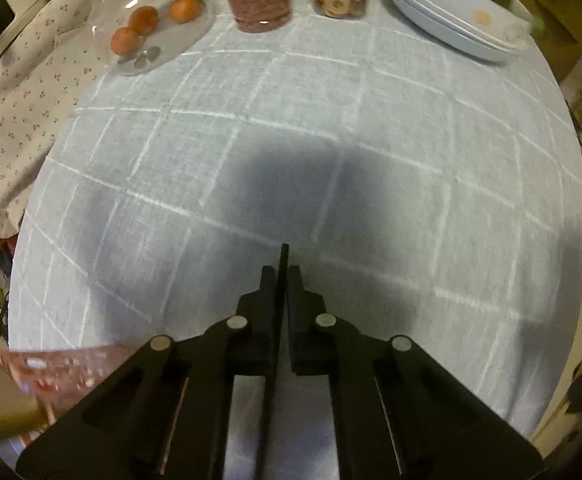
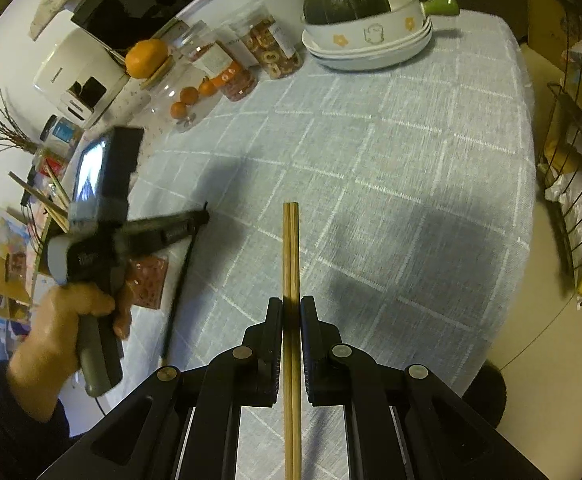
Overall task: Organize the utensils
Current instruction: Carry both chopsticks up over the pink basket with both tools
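My left gripper (image 1: pixel 281 271) points steeply down over the grey checked tablecloth (image 1: pixel 371 120) and is shut on a thin black chopstick (image 1: pixel 283 256); its tip sticks out past the fingertips. In the right wrist view a hand holds that left gripper (image 2: pixel 204 214) at the table's left edge, and the black chopstick (image 2: pixel 179 284) hangs down from it at a slant. My right gripper (image 2: pixel 291 304) is shut on a pair of wooden chopsticks (image 2: pixel 290 248), which lie side by side and reach forward over the cloth.
At the far side of the table stand a glass dish with tangerines (image 1: pixel 147 20), two snack jars (image 1: pixel 259 4), and stacked white dishes (image 2: pixel 367 44) holding a dark green squash (image 2: pixel 345 6). A pink clear container (image 1: pixel 59 368) sits near the left edge. A wire rack (image 2: pixel 575 184) stands beyond the right edge.
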